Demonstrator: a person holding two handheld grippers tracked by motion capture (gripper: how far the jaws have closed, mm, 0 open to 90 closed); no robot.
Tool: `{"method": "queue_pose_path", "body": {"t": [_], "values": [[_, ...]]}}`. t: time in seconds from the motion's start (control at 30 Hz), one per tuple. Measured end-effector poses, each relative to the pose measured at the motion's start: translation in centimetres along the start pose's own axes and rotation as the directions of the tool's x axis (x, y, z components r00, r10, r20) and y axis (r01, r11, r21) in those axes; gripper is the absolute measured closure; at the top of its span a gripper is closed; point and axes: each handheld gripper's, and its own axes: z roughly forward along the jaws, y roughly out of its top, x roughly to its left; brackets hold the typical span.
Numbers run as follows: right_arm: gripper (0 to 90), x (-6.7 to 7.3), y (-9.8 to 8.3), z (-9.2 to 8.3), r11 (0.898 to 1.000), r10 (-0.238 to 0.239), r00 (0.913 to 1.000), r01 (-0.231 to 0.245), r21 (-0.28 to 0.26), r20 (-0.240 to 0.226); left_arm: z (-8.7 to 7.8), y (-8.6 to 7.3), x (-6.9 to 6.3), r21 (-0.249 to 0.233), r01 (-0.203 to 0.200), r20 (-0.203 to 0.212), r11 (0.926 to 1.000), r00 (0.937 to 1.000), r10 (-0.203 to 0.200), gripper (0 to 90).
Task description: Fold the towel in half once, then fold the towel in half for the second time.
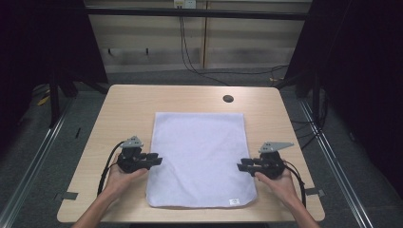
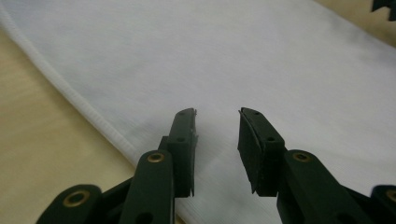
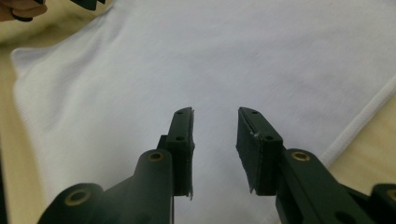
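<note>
A white cloth (image 1: 199, 147) lies flat on the wooden table (image 1: 128, 104), with a small tag (image 1: 234, 202) at its near right corner. My left gripper (image 1: 158, 160) is held level at the cloth's left edge, pointing inward. In the left gripper view its jaws (image 2: 217, 112) stand open over the cloth (image 2: 233, 56), just past the hemmed edge, with nothing between them. My right gripper (image 1: 239, 166) points inward at the cloth's right edge. Its jaws (image 3: 215, 111) are open above the cloth (image 3: 196, 56), gripping nothing.
A round cable hole (image 1: 228, 99) sits in the table behind the cloth. Bare wood borders the cloth on the left (image 2: 37, 149) and right (image 3: 373, 144). Black cables (image 1: 190, 57) run over the floor beyond the far edge.
</note>
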Motion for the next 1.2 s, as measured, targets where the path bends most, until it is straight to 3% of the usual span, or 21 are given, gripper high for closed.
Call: {"method": "queue_pose_path", "body": {"t": [0.2, 0.27, 0.33, 0.47, 0.63, 0.83, 0.97, 1.03, 1.2], "values": [[63.0, -2.9, 2.0, 4.0, 0.998, 0.038, 0.9984, -0.04, 0.044, 0.043, 1.9, 1.3, 1.8, -0.021, 0.018, -0.053, 0.9996, 0.9984, -0.019, 63.3], [63.4, -3.4, 2.4, 5.1, 0.998, 0.037, 0.9979, -0.04, 0.053, 0.053, 2.7, 1.4, 2.0, 0.017, -0.006, -0.069, 0.9998, 0.9976, 0.008, 62.2], [63.4, -3.6, 2.6, 5.9, 0.997, 0.02, 0.9964, -0.026, 0.067, 0.082, 2.9, 1.0, 2.1, 0.005, -0.012, -0.082, 0.9999, 0.9965, 0.012, 65.1], [63.0, -3.8, 2.1, 6.2, 0.996, 0.035, 0.997, -0.041, 0.083, 0.069, 2.5, 0.6, 1.4, 0.02, -0.052, -0.088, 0.9984, 0.9946, 0.054, 68.7], [63.2, -3.4, 1.5, 5.6, 0.994, 0.051, 0.9973, -0.055, 0.091, 0.052, 1.6, -0.5, 0.6, 0.025, -0.047, -0.041, 0.9986, 0.998, 0.048, 71.1], [64.6, -1.5, 0.5, 4.4, 0.99, 0.012, 0.9996, -0.016, 0.141, 0.024, 0.5, -1.9, -0.6, 0.024, -0.04, -0.009, 0.9989, 0.9992, 0.04, 73.3], [64.4, -0.3, -0.4, 3.5, 0.988, 0.015, 0.9999, -0.015, 0.152, 0.0, -0.5, -2.8, -2.1, 0.055, -0.085, 0.006, 0.9949, 0.9964, 0.085, 73.2], [63.8, 0.5, -0.7, 3.1, 0.984, -0.008, 1.0, 0.008, 0.176, -0.001, -1.1, -3.3, -2.9, 0.079, -0.114, 0.029, 0.9904, 0.9933, 0.112, 72.5], [63.8, 2.2, -1.9, 2.1, 0.983, -0.01, 0.9989, 0.018, 0.181, -0.046, -2.5, -4.6, -4.7, 0.109, -0.128, 0.058, 0.9858, 0.9909, 0.122, 68.9]]}}
